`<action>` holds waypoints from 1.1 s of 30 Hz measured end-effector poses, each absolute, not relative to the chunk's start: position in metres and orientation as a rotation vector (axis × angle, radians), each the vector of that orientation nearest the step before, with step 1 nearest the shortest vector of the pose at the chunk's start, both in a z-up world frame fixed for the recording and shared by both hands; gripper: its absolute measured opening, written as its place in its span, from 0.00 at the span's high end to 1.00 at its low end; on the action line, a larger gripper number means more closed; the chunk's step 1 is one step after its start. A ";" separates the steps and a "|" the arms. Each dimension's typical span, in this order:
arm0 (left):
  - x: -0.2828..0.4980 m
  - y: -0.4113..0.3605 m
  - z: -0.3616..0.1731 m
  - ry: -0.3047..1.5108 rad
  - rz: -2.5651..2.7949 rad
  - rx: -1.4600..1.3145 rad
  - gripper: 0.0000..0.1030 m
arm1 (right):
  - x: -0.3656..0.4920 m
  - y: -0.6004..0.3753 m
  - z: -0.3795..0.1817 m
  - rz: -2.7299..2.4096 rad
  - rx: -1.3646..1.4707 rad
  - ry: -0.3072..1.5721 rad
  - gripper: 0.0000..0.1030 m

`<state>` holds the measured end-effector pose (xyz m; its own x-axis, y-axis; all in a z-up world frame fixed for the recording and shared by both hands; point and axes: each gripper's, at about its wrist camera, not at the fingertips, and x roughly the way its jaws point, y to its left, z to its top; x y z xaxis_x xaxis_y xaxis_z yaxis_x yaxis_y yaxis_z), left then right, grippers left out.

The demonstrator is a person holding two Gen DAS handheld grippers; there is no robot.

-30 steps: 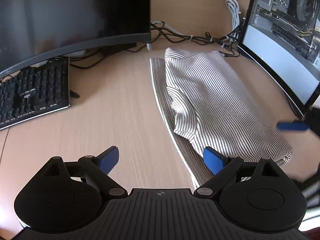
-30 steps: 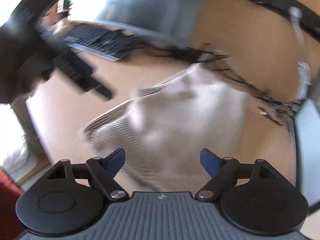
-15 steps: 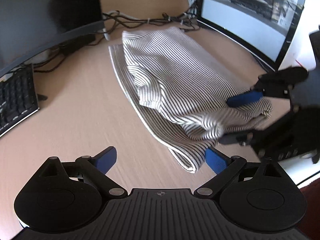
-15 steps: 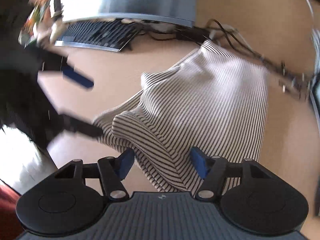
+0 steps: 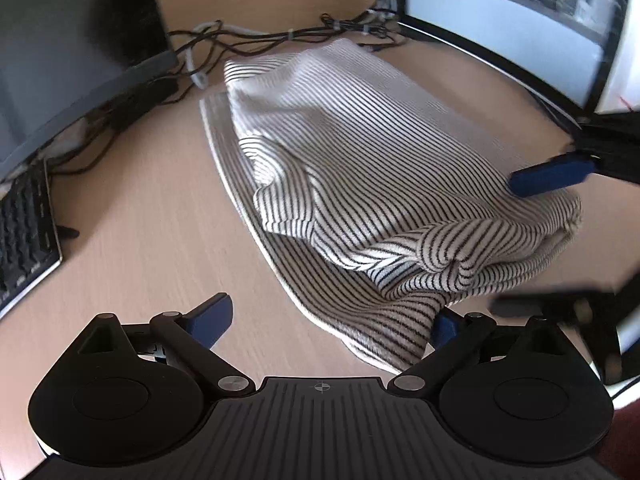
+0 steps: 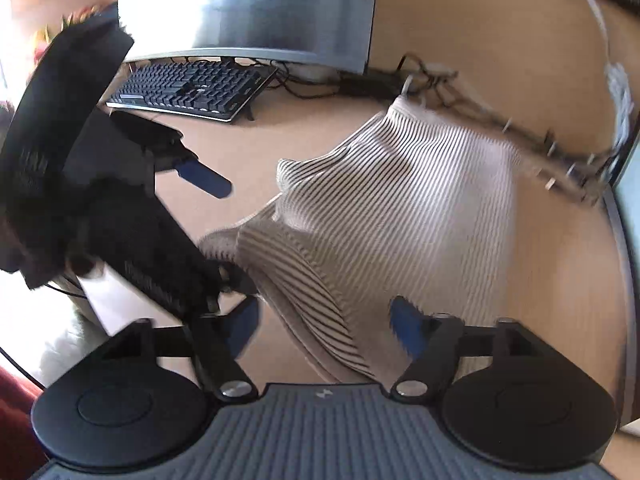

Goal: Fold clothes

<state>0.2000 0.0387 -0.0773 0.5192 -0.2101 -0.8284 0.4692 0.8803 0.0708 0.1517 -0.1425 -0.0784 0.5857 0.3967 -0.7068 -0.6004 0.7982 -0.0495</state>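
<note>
A white garment with thin black stripes (image 5: 360, 152) lies folded in a thick bundle on the wooden desk (image 5: 140, 220). My left gripper (image 5: 330, 318) is open at its near corner, with the lowest layer's edge against the right finger. In the right wrist view the garment (image 6: 420, 200) bulges between the fingers of my right gripper (image 6: 324, 324). Its jaws are opening and the pads stand clear of the cloth. From the left wrist view the right gripper (image 5: 506, 244) straddles the bundle's right end. The left gripper (image 6: 226, 232) shows at the left, one finger at the cloth's corner.
A black keyboard (image 6: 188, 90) and a dark monitor (image 5: 72, 52) stand on the left. A lit curved monitor (image 5: 520, 20) rims the right side. Tangled cables (image 5: 280, 36) run along the back wall behind the garment. Bare desk lies between the keyboard and the cloth.
My left gripper has moved down and closer to the garment's near corner. The right gripper came in over the bundle's end; its jaws narrowed around the fold, then widened again.
</note>
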 end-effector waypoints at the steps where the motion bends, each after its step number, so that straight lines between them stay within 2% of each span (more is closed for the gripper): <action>1: 0.203 0.040 -0.076 0.952 -0.411 0.274 0.03 | 0.148 -0.143 -0.080 0.583 -0.332 0.719 0.20; 9: 0.219 0.037 -0.067 0.991 -0.415 0.152 0.03 | 0.137 -0.125 -0.104 0.503 -0.619 0.587 0.18; 11: 0.220 0.034 -0.067 0.997 -0.424 0.132 0.03 | 0.145 -0.122 -0.106 0.492 -0.611 0.599 0.18; 14: 0.218 0.030 -0.067 0.995 -0.434 0.133 0.04 | 0.164 -0.124 -0.105 0.491 -0.523 0.666 0.43; 15: 0.216 0.031 -0.066 0.988 -0.441 0.141 0.04 | 0.170 -0.130 -0.102 0.496 -0.454 0.697 0.43; 19: 0.209 0.043 -0.059 0.972 -0.495 0.137 0.04 | 0.195 -0.158 -0.090 0.515 -0.186 0.810 0.43; 23: 0.205 0.049 -0.065 0.960 -0.478 0.233 0.04 | 0.207 -0.170 -0.088 0.535 -0.062 0.866 0.43; 27: 0.209 0.036 -0.083 0.948 -0.425 0.347 0.04 | 0.213 -0.174 -0.090 0.546 -0.023 0.886 0.43; 30: 0.218 0.025 -0.090 0.941 -0.374 0.356 0.04 | 0.206 -0.165 -0.089 0.560 -0.124 0.853 0.43; 31: 0.222 0.023 -0.090 0.941 -0.358 0.344 0.04 | 0.200 -0.161 -0.089 0.563 -0.184 0.830 0.42; 33: 0.232 0.023 -0.085 0.957 -0.348 0.266 0.04 | 0.187 -0.154 -0.089 0.565 -0.302 0.775 0.26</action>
